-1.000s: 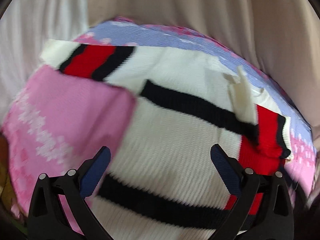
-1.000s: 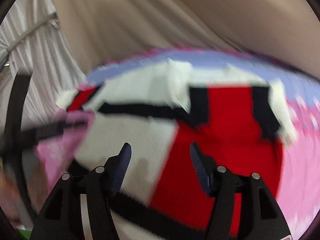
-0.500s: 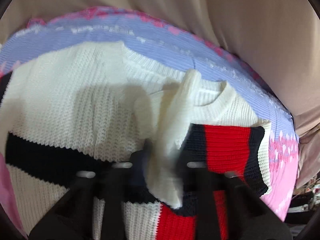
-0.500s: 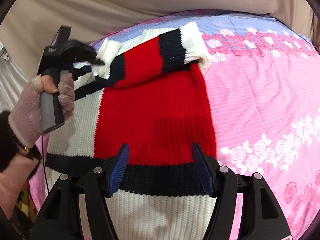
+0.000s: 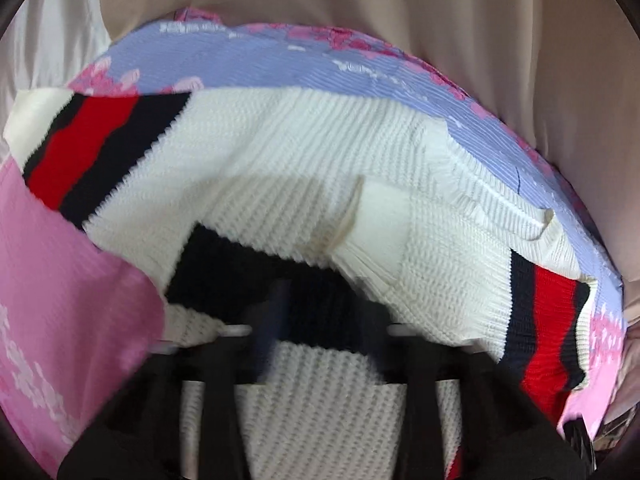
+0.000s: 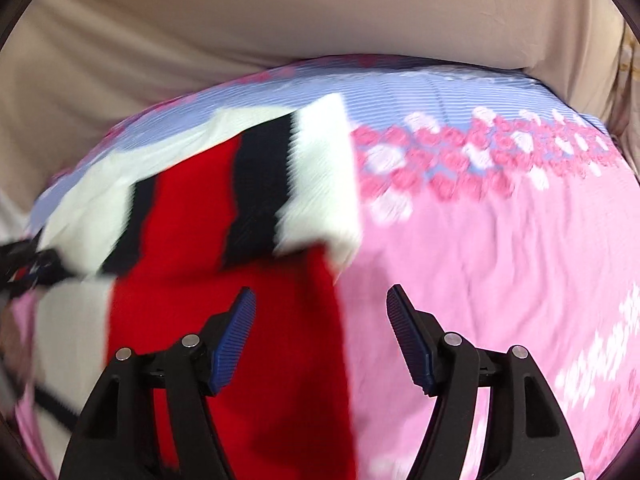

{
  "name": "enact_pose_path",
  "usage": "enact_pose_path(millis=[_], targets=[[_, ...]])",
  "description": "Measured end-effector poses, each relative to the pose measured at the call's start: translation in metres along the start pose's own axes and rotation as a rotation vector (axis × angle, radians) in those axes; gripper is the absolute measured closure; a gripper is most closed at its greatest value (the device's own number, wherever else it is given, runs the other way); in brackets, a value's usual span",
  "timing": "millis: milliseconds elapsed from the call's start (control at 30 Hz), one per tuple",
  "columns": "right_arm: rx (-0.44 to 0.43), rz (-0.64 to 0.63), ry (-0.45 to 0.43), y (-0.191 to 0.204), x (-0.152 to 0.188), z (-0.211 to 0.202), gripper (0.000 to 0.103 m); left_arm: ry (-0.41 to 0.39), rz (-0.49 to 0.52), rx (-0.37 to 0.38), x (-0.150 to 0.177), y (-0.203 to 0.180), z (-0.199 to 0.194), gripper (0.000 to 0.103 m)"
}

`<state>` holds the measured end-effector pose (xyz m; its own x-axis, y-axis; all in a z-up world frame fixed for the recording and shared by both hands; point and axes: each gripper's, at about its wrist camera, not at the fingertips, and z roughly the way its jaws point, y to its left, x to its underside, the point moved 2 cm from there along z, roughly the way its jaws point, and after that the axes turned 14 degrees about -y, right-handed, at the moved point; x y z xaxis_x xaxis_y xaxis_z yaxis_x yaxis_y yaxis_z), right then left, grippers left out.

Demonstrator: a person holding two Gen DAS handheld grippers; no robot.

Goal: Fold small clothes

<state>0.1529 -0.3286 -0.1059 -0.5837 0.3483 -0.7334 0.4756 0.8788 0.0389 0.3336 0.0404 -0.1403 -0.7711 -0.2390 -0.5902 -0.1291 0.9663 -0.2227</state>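
Observation:
A knitted sweater [image 5: 304, 160] in white, red and black lies flat on a bed. One sleeve [image 5: 540, 320] is folded across its body. My left gripper [image 5: 324, 312] is low over the sweater's black stripe; it is blurred and its jaws stand partly apart with nothing between them. In the right wrist view the red side of the sweater [image 6: 240, 280] fills the lower left, with the folded striped sleeve [image 6: 260, 184] above it. My right gripper [image 6: 320, 328] is open and empty, hovering over the sweater's right edge.
The bed sheet [image 6: 500, 260] is pink with flowers and has a lilac band [image 5: 280, 64] at the far side. Beige fabric [image 6: 320, 12] rises behind the bed. The left tool [image 6: 28, 268] shows at the left edge of the right wrist view.
My left gripper let go of the white sleeve piece, its jaws opened, and it pulled back over the sweater body. My right gripper swung right along the sweater's edge, still open.

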Motion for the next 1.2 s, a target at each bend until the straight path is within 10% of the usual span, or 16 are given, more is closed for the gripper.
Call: enact_pose_path(millis=[133, 200, 267, 467, 800, 1200], targets=[[0.008, 0.042, 0.019, -0.009, -0.011, 0.034, 0.039, -0.001, -0.017, 0.033, 0.001, -0.007, 0.005, 0.032], [-0.035, 0.054, 0.054, -0.007, -0.010, 0.047, 0.089, 0.015, -0.021, 0.024, 0.003, -0.013, 0.016, 0.060], [-0.037, 0.062, 0.021, -0.008, -0.018, 0.043, 0.088, -0.020, -0.003, 0.027, -0.003, -0.017, 0.012, 0.095], [-0.016, 0.016, 0.014, -0.015, -0.019, 0.043, 0.087, -0.054, -0.027, -0.011, -0.020, 0.000, 0.001, 0.095], [-0.010, 0.021, -0.053, 0.000, 0.000, -0.042, 0.061, -0.075, -0.061, 0.018, -0.018, 0.057, -0.031, 0.057], [-0.250, -0.180, 0.122, 0.135, 0.107, -0.132, 0.046, -0.210, -0.477, -0.198, -0.068, 0.289, -0.062, 0.035]])
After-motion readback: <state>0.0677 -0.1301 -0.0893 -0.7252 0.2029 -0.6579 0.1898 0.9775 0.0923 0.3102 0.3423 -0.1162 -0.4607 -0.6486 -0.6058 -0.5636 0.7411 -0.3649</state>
